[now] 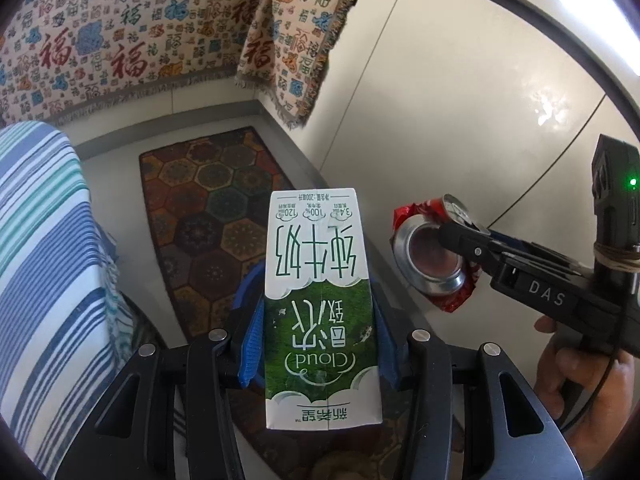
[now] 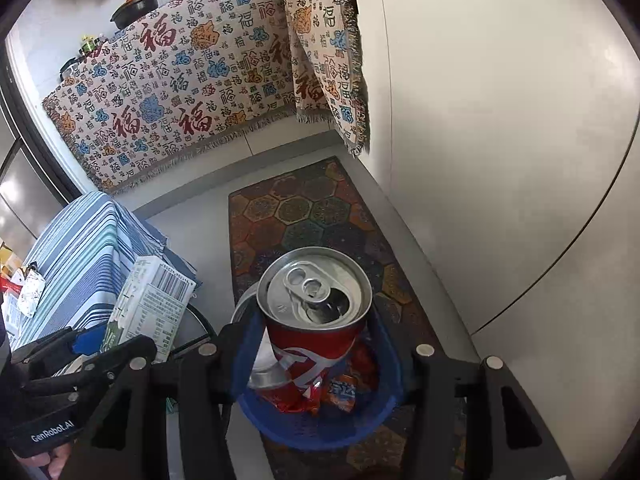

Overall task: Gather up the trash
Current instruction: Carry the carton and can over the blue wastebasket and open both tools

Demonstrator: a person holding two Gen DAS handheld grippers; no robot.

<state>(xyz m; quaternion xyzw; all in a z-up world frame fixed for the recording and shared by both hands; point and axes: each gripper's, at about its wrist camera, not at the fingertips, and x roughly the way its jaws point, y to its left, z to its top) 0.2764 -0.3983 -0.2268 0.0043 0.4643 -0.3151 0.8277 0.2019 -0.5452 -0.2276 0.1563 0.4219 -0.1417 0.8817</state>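
Both grips closed on trash: left gripper (image 1: 320, 344) clamps milk carton (image 1: 320, 304), right gripper (image 2: 316, 364) clamps crushed can (image 2: 314, 320). Step: carrying to blue bin (image 2: 320, 428), directly below the can. Next, probably: open jaws over it.

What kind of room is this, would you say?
Probably a home kitchen: pots sit on a counter draped with a patterned cloth, and a hexagon-patterned floor mat lies below, beside a striped tablecloth.

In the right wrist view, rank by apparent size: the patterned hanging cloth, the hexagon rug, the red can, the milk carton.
1. patterned cloth
2. hexagon rug
3. red can, enlarged by nearness, clamped in the right gripper
4. milk carton, partly hidden, so can versus carton stays unsure
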